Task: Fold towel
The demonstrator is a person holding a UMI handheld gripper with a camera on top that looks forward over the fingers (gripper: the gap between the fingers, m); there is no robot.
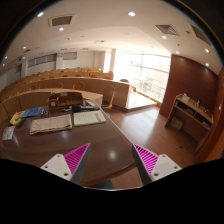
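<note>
Two light, flat rectangular cloths lie side by side on the far part of a round brown table: one on the left and one on the right. They look like towels. My gripper is held above the near part of the table, well short of both cloths. Its fingers are spread wide with nothing between them. The magenta pads show on their inner faces.
A blue object and a white sheet lie at the table's left. Dark items stand behind the cloths. Beyond are curved wooden benches, a wooden floor, a shelf unit on the right and large windows.
</note>
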